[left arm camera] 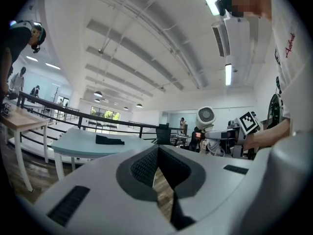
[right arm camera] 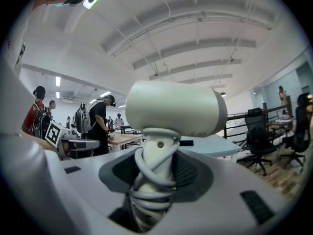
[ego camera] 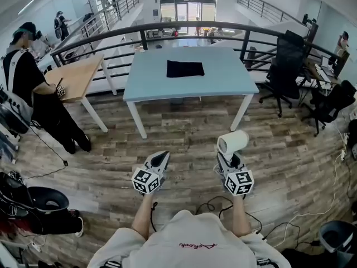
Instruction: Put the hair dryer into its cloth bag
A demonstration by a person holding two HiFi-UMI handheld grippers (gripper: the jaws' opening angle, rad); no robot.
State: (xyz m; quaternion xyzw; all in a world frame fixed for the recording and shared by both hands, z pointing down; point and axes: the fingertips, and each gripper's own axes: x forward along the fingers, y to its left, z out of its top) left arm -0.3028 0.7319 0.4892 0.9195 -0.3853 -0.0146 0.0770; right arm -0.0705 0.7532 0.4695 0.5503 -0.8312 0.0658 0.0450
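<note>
A white hair dryer (ego camera: 232, 142) stands upright in my right gripper (ego camera: 230, 159), whose jaws are shut on its cord-wrapped handle (right arm camera: 152, 180); the barrel (right arm camera: 173, 109) fills the right gripper view. The dark cloth bag (ego camera: 185, 68) lies flat on the light blue table (ego camera: 150, 77) some way ahead, seen small in the left gripper view as the bag (left arm camera: 109, 140). My left gripper (ego camera: 160, 159) is shut and holds nothing; both grippers hover over the wooden floor, well short of the table. The hair dryer (left arm camera: 206, 117) also shows at the right of the left gripper view.
A person in black stands at a wooden desk (ego camera: 78, 76) to the left. Black office chairs (ego camera: 285, 66) sit right of the table. A dark railing (ego camera: 184, 29) runs behind the table. Cables (ego camera: 212, 205) lie on the floor near my feet.
</note>
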